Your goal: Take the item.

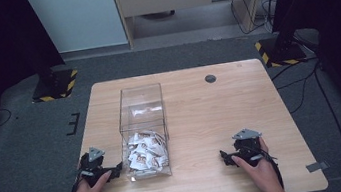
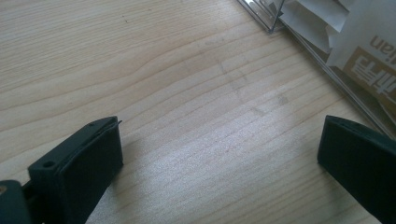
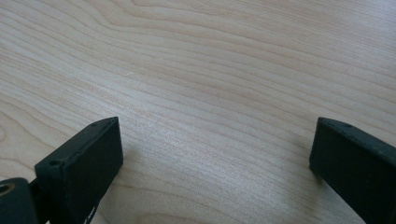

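The wooden table (image 1: 197, 117) carries a clear plastic box (image 1: 143, 130) left of centre — white sachets (image 1: 145, 152) are piled at its near end. The left gripper (image 1: 113, 171) rests just beside the box; the right gripper (image 1: 226, 158) lies well apart — each held by a hand.

On the white sachets (image 2: 364, 60) inside the clear box (image 2: 261, 16), you can read only the Latin letters "ian" on a brown label, turned sideways, beside pale Chinese characters too cropped to make out. Nothing else is legible.
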Available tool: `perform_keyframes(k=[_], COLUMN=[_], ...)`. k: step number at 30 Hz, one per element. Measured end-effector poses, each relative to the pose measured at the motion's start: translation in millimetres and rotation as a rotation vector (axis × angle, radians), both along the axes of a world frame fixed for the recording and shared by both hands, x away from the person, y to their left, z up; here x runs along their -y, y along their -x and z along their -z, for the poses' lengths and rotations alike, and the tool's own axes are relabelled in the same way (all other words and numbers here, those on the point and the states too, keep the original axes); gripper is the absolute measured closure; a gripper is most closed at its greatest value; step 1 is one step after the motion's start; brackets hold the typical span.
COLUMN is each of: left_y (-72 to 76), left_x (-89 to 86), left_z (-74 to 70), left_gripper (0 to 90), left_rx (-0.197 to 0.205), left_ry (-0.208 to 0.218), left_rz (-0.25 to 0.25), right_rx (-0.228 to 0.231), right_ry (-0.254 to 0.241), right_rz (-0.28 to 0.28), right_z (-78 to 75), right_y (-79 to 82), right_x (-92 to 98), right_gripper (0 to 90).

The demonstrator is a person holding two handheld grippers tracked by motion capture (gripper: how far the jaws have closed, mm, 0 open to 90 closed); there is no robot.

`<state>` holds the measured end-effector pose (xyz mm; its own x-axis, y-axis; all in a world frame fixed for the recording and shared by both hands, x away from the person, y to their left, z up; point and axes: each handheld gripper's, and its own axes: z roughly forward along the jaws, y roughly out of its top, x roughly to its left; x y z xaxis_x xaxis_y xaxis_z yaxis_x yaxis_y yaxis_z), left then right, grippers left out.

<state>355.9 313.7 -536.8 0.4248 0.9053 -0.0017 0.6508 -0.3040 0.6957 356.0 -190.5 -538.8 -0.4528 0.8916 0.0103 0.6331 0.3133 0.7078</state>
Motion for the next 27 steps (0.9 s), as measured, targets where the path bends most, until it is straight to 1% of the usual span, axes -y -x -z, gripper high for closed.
perform_keyframes(k=[9, 12, 13, 14, 18, 20, 21, 22, 23, 25, 27], left_y=[0.0, 0.0, 0.0, -0.1, -0.2, -0.2, -0.2, -0.2, -0.3, -0.4, -0.4], left_x=[0.0, 0.0, 0.0, 0.0, 0.1, 0.1, 0.1, 0.1, 0.0, 0.1, 0.2], left_z=[0.0, 0.0, 0.0, 0.0, 0.0, 0.0, 0.0, 0.0, -0.1, -0.1, -0.1], left_gripper=[0.0, 0.0, 0.0, 0.0, 0.0, 0.0, 0.0, 0.0, 0.0, 0.0, 0.0], left_rx=[0.000, 0.000, 0.000, 0.000, -0.001, -0.001, -0.001, -0.001, 0.000, 0.000, 0.000], left_ry=[0.000, 0.000, 0.001, 0.000, 0.000, 0.000, 0.000, 0.000, -0.001, -0.001, -0.001], left_rz=[0.000, 0.000, 0.000, 0.000, 0.002, 0.002, 0.002, 0.002, 0.002, 0.003, 0.003], right_rx=[-0.004, -0.018, -0.025, -0.024, 0.010, 0.009, 0.010, 0.016, 0.025, 0.038, 0.040], right_ry=[-0.001, 0.006, -0.001, -0.005, 0.005, 0.002, 0.004, 0.018, 0.019, 0.008, 0.002], right_rz=[0.005, -0.002, 0.002, -0.006, -0.006, -0.004, -0.004, 0.005, 0.013, 0.020, 0.020], right_z=[-0.1, -2.3, -3.8, -5.1, -11.1, -12.5, -13.1, -15.2, -17.3, -20.5, -21.1], right_y=[0.1, -0.2, 0.0, 0.3, 2.3, 3.8, 4.3, 5.3, 5.7, 5.9, 5.8], right_x=[-0.6, -0.4, -0.7, -0.5, -1.2, -1.7, -1.7, -1.5, -1.2, 0.8, 2.4], right_gripper=[2.6, 4.8, 6.5, 7.0, 6.2, 6.6, 8.1, 10.2, 10.6, 11.4, 11.2])
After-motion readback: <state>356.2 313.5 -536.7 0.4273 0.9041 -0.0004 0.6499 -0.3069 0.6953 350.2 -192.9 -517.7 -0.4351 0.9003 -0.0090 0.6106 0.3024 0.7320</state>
